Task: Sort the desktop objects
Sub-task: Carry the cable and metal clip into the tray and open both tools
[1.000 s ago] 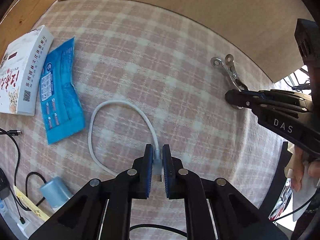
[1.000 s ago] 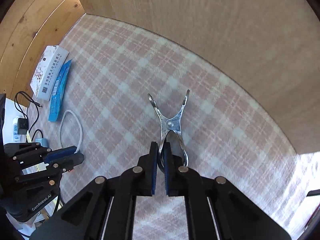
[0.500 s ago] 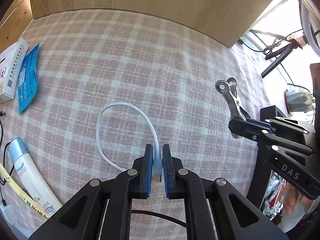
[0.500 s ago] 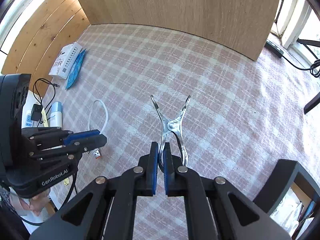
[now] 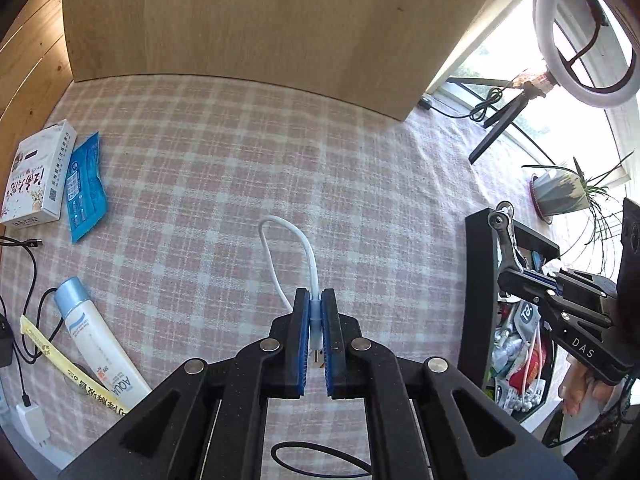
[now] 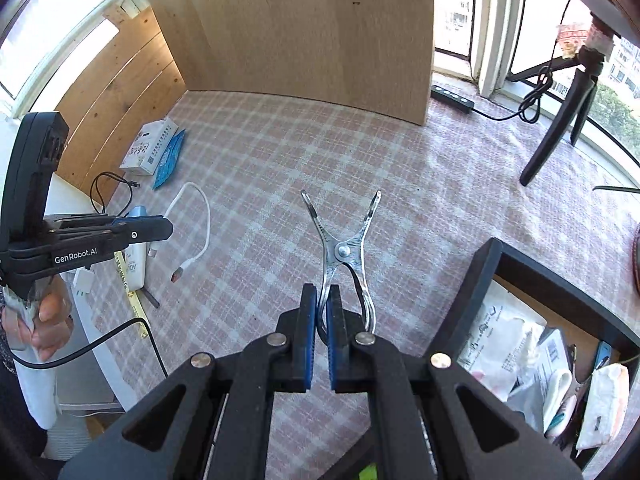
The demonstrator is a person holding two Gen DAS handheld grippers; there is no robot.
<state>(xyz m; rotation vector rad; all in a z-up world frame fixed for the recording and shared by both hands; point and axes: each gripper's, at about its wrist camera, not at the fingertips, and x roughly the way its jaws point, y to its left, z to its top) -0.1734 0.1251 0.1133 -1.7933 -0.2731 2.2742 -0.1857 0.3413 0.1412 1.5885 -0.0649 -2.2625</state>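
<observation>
- Left edge of checked cloth (image 5: 224, 168): white box (image 5: 36, 176), blue packet (image 5: 85, 188), tube (image 5: 100, 344) lying flat.
- Left gripper (image 5: 316, 332) — pads clamped on white cable (image 5: 296, 256) plug; loop hangs clear above the cloth.
- Right gripper (image 6: 323, 320) — pads clamped on one handle of metal clip (image 6: 344, 248), held aloft beside black bin (image 6: 476, 280).

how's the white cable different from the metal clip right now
The white cable is soft and bends into a loop; the metal clip is rigid, shiny steel with two spread arms. The cable is pinched at one plug end by the left tongs; the clip is pinched by one handle in the right tongs. Both are held above the checked cloth.
</observation>
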